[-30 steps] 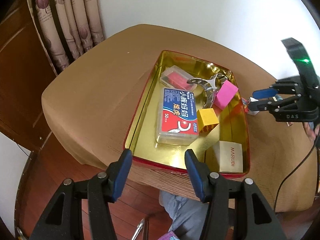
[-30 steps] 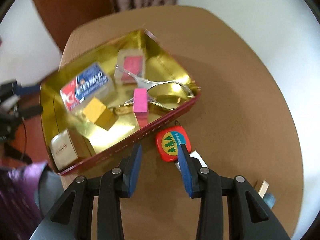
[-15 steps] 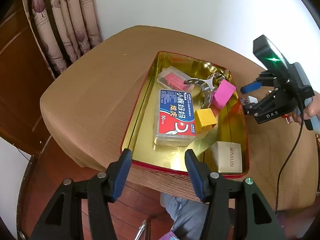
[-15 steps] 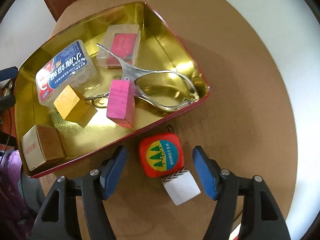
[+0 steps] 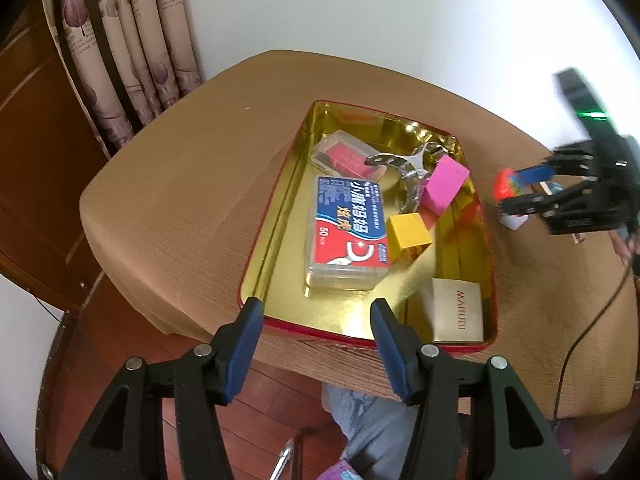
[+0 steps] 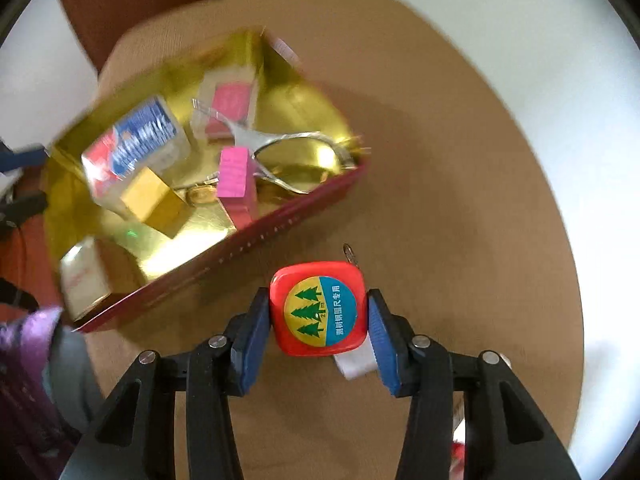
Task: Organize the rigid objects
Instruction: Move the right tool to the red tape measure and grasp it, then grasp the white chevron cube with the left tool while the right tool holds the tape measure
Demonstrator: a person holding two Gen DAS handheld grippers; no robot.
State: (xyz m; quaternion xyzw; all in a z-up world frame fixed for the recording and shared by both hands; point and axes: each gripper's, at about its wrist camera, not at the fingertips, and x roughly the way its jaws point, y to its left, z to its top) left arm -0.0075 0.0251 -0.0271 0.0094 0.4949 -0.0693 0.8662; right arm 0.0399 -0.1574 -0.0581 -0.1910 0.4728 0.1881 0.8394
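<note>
- While the right gripper (image 6: 318, 322) points steeply down at the table (image 6: 460, 160), its blue pads sit against both sides of a red tape measure (image 6: 319, 309); the jaws have just been closing and now clamp it.
- That tape measure, with a yellow and blue label showing green trees, is just outside the long red wall of the tin tray (image 6: 256, 236), near the table's right edge as the left wrist view shows it. Whether it rests on the table or is raised off it cannot be told.
- A small white block (image 6: 354, 362) lies just beside the tape measure, partly behind the right pad.
- The left gripper (image 5: 318, 340) hangs over the tray's near short wall with its jaws fairly wide apart and nothing between them.
- Inside the gold-lined tray, a clear box with a blue and red label (image 5: 346, 232) lies along the middle.
- A smaller clear case with a red insert (image 5: 340, 156) lies toward the far end.
- A metal spring clamp (image 5: 412, 168) lies near the far right corner, with a pink block (image 5: 444, 186) leaning on it.
- A yellow cube (image 5: 408, 232) stands just beside the labelled box.
- A beige carton (image 5: 458, 310) marked in red letters fills the near right corner.
- Blur softens the tray contents in the right wrist view.
</note>
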